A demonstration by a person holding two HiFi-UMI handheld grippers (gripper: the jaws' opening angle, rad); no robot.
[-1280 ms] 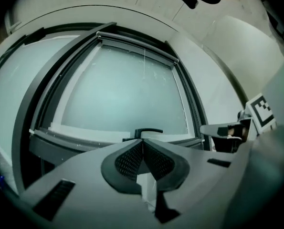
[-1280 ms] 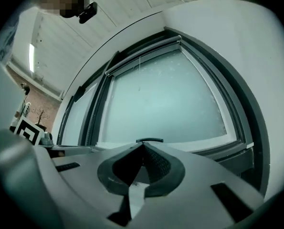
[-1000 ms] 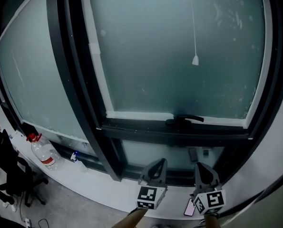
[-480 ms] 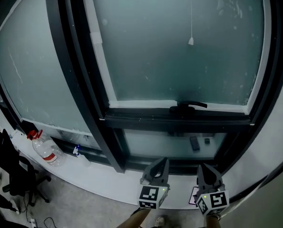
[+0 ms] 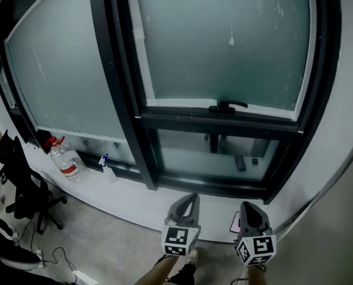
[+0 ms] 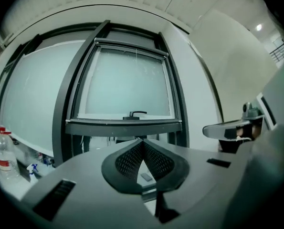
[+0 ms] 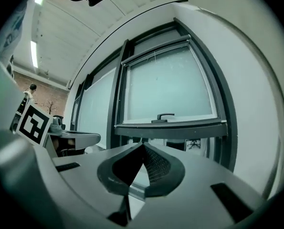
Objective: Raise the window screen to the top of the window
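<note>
Window screen (image 5: 223,46) sat low in the window frame (image 5: 121,88), with its handle (image 5: 226,107) near the frame's bottom. Left gripper (image 5: 188,200) and right gripper (image 5: 249,209), both closed and empty, had backed away from the frame. The raise probably hadn't started.

Pale, translucent window screen (image 5: 194,52) hangs drawn down.

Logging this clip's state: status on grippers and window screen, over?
Left gripper shut, empty. Right gripper shut, empty, both touching nothing. Window screen down, bottom edge by the handle. Pull cord hanging free.
</note>
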